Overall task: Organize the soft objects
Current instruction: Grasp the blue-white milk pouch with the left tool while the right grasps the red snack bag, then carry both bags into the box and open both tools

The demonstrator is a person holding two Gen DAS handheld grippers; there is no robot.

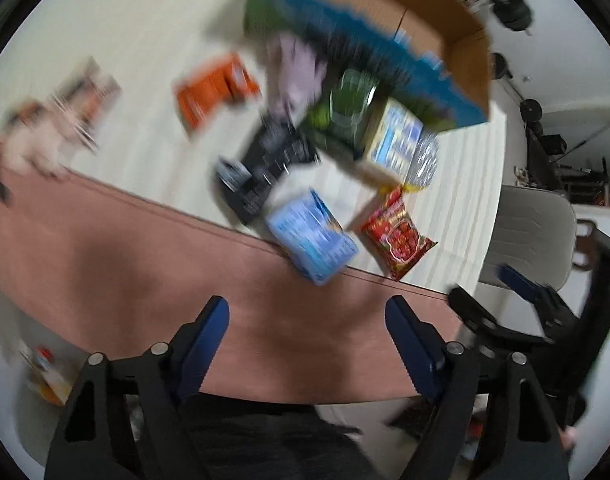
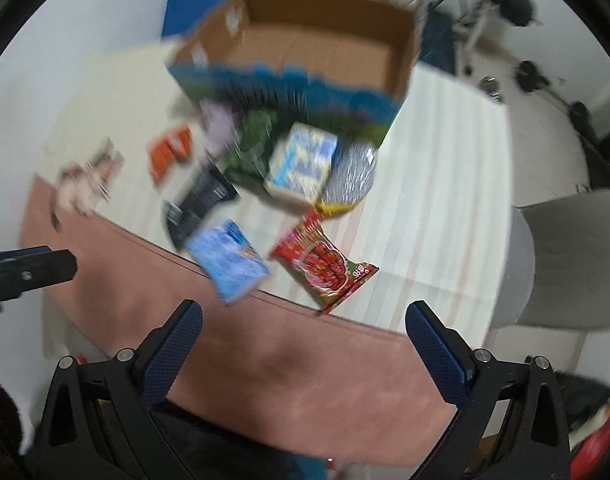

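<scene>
Soft packets lie on a table before an open cardboard box (image 1: 437,32) (image 2: 325,44). Nearest are a light blue pack (image 1: 313,236) (image 2: 229,260) and a red snack packet (image 1: 397,236) (image 2: 325,268). Behind them lie a black pouch (image 1: 265,160) (image 2: 201,200), an orange packet (image 1: 213,88) (image 2: 169,152), a green bag (image 1: 345,108) (image 2: 253,144), a blue-white pack (image 1: 393,140) (image 2: 301,160), a silvery bag (image 1: 423,160) (image 2: 351,180) and a lilac item (image 1: 297,72) (image 2: 219,124). My left gripper (image 1: 307,312) is open and empty above the near edge. My right gripper (image 2: 303,316) is open and empty too. Both views are blurred.
A pink mat (image 1: 145,264) (image 2: 265,352) covers the table's near edge. A pale soft toy and a small packet lie at the far left (image 1: 45,136) (image 2: 85,180). A grey chair (image 1: 529,232) (image 2: 565,260) stands at the right. The right gripper shows in the left wrist view (image 1: 517,304).
</scene>
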